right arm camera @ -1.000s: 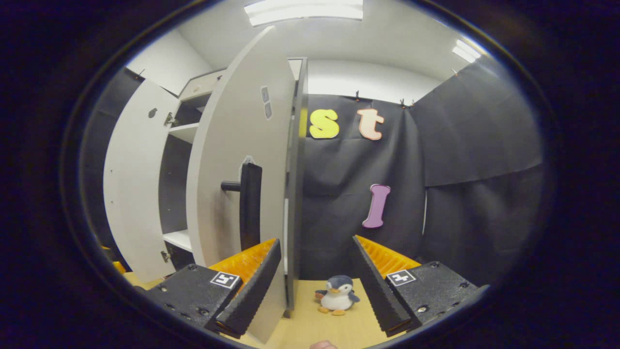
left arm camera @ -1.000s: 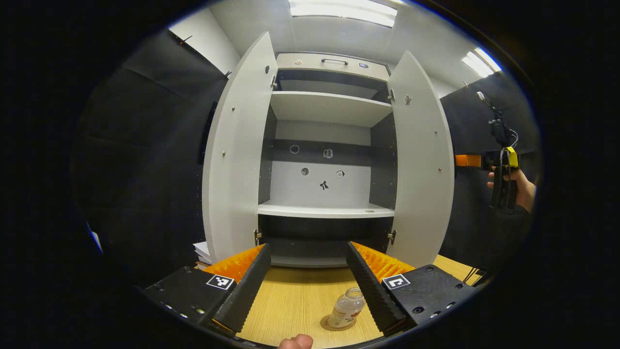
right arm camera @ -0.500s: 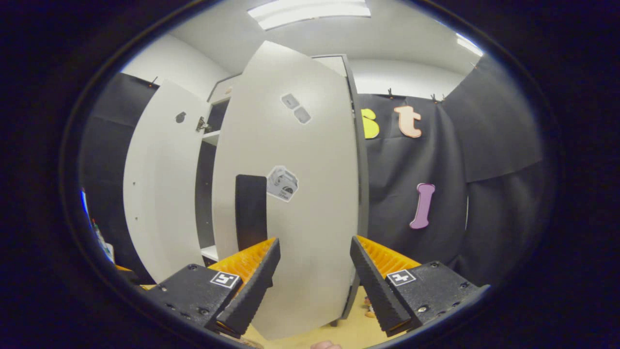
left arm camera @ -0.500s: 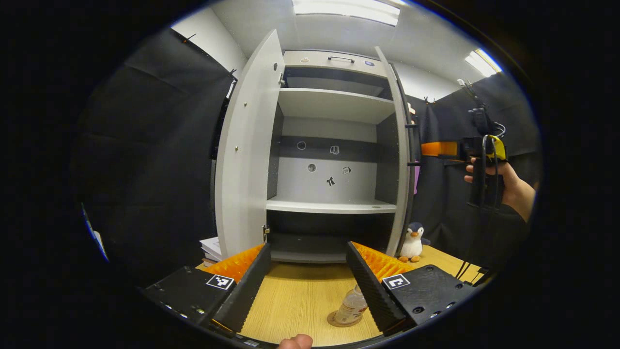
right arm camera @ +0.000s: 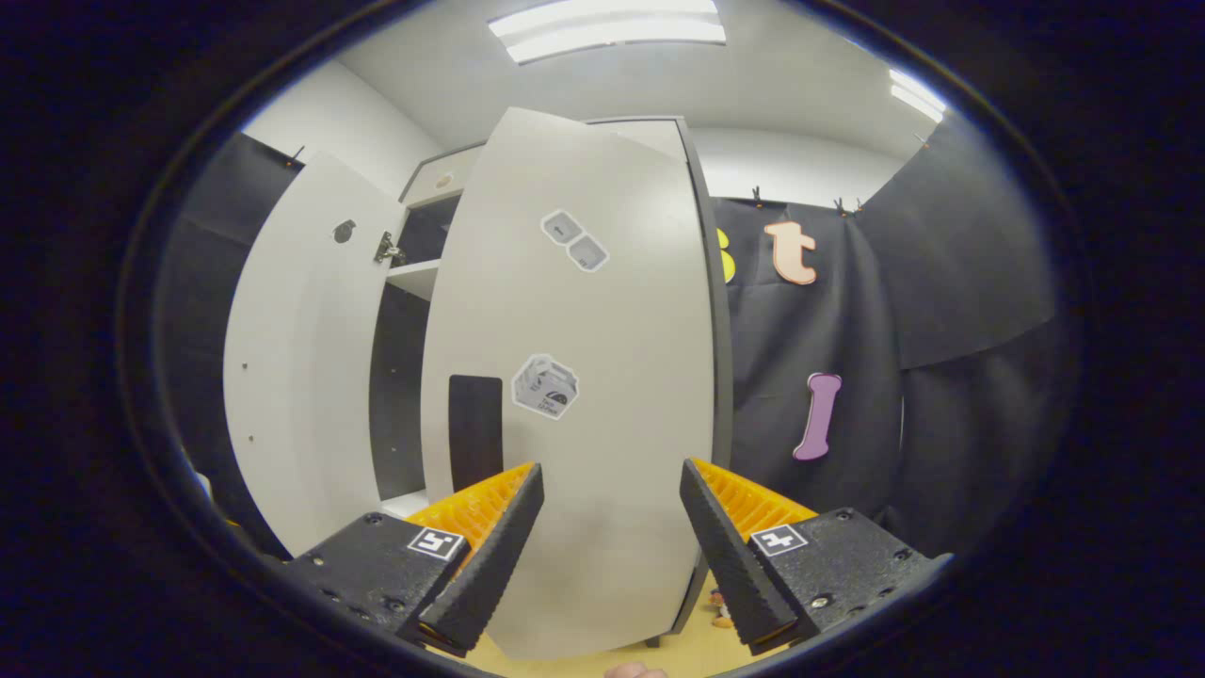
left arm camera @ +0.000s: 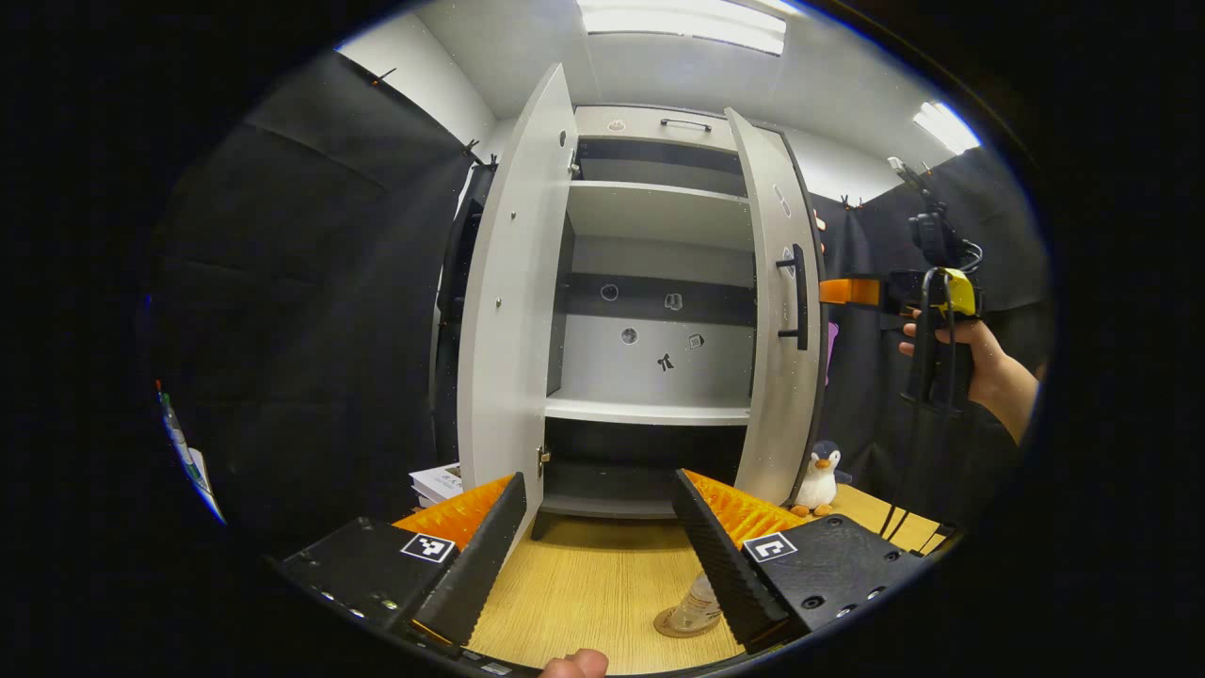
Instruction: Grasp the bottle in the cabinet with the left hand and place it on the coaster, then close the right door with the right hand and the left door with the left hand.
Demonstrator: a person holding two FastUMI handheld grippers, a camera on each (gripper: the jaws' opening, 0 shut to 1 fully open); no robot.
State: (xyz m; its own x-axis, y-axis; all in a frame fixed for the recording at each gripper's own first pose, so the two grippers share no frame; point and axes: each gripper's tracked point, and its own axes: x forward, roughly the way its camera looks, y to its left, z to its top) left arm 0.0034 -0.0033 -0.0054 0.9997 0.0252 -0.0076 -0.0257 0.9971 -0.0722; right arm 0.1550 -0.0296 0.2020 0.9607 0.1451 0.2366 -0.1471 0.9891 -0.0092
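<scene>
A small clear bottle point(left arm camera: 701, 603) stands upright on a round coaster point(left arm camera: 680, 627) on the wooden table point(left arm camera: 584, 584), partly behind my left gripper's right finger. My left gripper point(left arm camera: 598, 482) is open with nothing between its fingers, facing the white cabinet point(left arm camera: 650, 358). The left door point(left arm camera: 513, 311) stands wide open. The right door point(left arm camera: 777, 320) is swung partway shut. My right gripper point(right arm camera: 610, 468) is open, close against the right door's point(right arm camera: 584, 405) outer face beside its black handle point(right arm camera: 473, 428). In the left gripper view it point(left arm camera: 838, 290) reaches the door's outer side.
A toy penguin point(left arm camera: 817, 478) sits on the table by the cabinet's right foot. A stack of books point(left arm camera: 438, 482) lies left of the cabinet. The cabinet shelves point(left arm camera: 650, 411) are bare. A hand point(left arm camera: 979, 353) holds the right gripper.
The right door has swung from wide open to partway shut, with my right gripper following against its outer face. The left gripper shifted a little; the bottle stays on the coaster.
</scene>
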